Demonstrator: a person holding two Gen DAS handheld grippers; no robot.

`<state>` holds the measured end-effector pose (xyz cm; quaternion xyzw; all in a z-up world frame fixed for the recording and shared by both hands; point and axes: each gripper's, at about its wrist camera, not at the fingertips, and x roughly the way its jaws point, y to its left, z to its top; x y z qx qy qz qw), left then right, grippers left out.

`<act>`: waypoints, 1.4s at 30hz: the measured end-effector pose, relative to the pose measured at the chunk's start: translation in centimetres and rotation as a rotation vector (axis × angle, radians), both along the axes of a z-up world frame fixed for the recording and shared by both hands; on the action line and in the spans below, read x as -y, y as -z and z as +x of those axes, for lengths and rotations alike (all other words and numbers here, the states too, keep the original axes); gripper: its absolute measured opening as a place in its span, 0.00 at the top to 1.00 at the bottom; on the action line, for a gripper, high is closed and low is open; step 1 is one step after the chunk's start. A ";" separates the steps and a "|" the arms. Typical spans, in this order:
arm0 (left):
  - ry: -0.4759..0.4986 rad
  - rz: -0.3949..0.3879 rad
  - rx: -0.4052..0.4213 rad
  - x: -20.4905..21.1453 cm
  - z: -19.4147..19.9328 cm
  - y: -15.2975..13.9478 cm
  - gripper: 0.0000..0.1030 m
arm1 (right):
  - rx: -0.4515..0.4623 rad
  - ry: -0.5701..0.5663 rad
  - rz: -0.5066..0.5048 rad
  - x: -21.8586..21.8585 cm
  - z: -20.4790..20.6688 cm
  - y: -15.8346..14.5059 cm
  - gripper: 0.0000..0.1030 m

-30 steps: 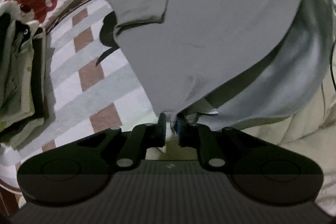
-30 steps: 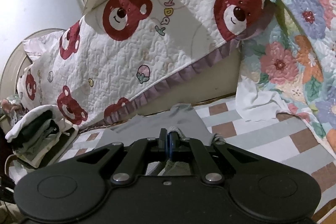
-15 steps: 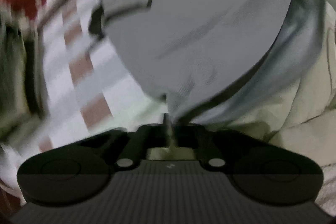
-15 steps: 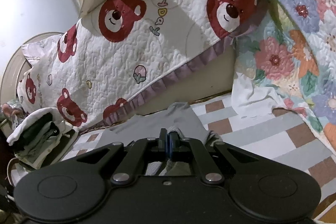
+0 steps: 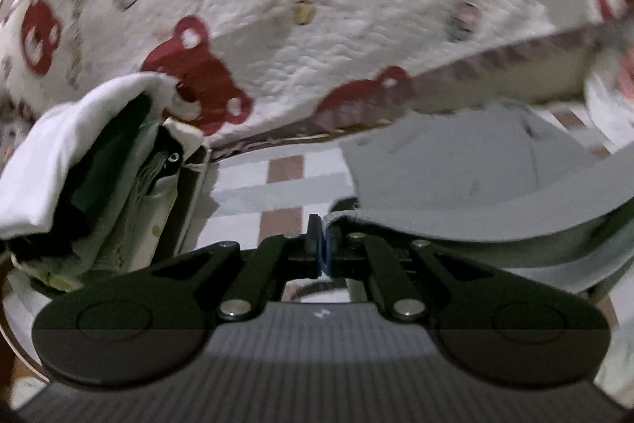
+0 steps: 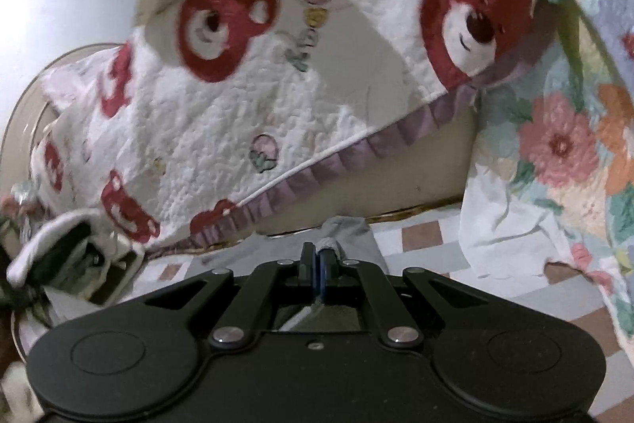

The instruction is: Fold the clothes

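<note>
Both grippers were clenched on the grey T-shirt point(image 5: 467, 177). The left gripper point(image 5: 323, 236) pinched its hem; the right gripper point(image 6: 319, 264) gripped another edge.

A white quilt with red bears point(image 6: 277, 113) hangs behind, its purple ruffled hem point(image 6: 356, 149) running along the bottom edge. A floral quilt point(image 6: 574, 129) hangs at the right. A checked sheet point(image 5: 285, 185) covers the bed, with a white cloth point(image 6: 511, 224) lying crumpled on it.

Left gripper point(image 5: 323, 238) swings up off the grey shirt point(image 5: 475, 177)! Bear quilt point(image 5: 317, 6) now fills its view (all blurred).
</note>
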<state>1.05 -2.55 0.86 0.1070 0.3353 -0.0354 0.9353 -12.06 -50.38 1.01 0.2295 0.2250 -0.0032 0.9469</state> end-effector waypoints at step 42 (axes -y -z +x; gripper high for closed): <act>-0.044 -0.150 -0.120 0.6 27.8 15.5 0.80 | -0.387 0.219 0.073 7.7 33.2 11.9 0.95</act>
